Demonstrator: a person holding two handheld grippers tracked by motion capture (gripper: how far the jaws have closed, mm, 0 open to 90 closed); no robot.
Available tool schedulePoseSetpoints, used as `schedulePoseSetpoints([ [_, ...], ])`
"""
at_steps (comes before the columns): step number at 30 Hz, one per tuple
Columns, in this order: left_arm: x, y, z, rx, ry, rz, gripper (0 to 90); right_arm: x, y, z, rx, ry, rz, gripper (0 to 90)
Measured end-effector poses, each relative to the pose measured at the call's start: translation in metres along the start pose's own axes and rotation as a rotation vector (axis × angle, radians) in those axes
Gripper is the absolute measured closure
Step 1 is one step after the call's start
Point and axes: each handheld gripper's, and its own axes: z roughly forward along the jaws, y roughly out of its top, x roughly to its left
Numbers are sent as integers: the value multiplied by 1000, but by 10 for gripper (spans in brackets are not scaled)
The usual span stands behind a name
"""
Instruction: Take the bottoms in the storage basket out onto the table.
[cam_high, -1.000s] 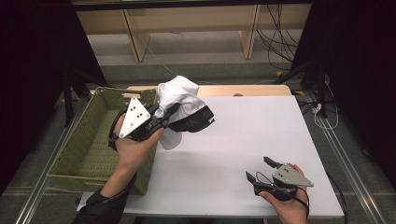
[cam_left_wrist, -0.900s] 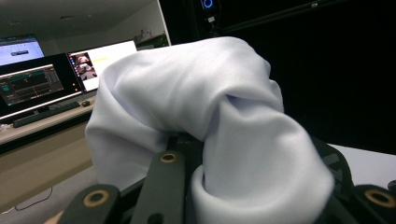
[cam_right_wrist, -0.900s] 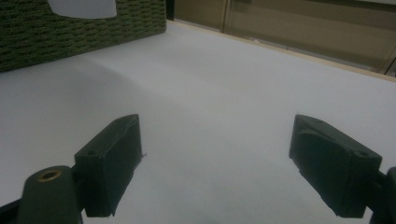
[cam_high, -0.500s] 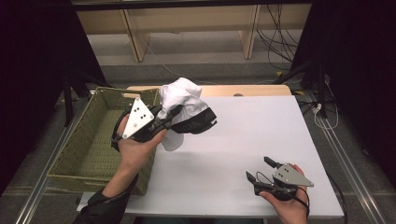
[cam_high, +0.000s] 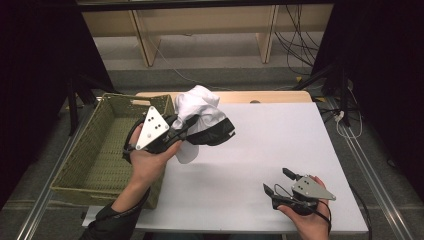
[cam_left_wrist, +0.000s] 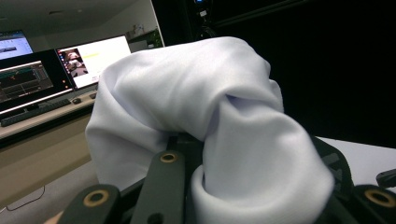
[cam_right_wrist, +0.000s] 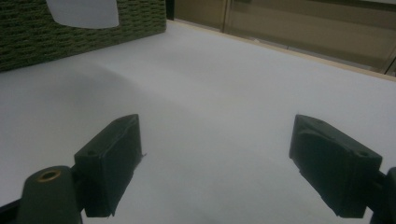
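High view looks down; right gripper view skims low, sharing the woven green basket (cam_high: 107, 150) (cam_right_wrist: 70, 37) at 10 o'clock.

A white table (cam_high: 260, 150) with a pale wooden strip along its far edge stands on a grey floor (cam_high: 220, 55). A green woven basket (cam_high: 95, 165) sits at the table's left side, open at the top, with its right wall on the white surface and its left part reaching past the table's left edge. The right gripper (cam_high: 278, 181) rests low at the table's near right corner, jaws apart, with bare white surface between them.
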Motion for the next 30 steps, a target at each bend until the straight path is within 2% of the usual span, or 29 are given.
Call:
schedulePoseSetpoints([
  [30,-11,-4,8,25,-35,10,745,0,0,0,-2,-1,4,177],
])
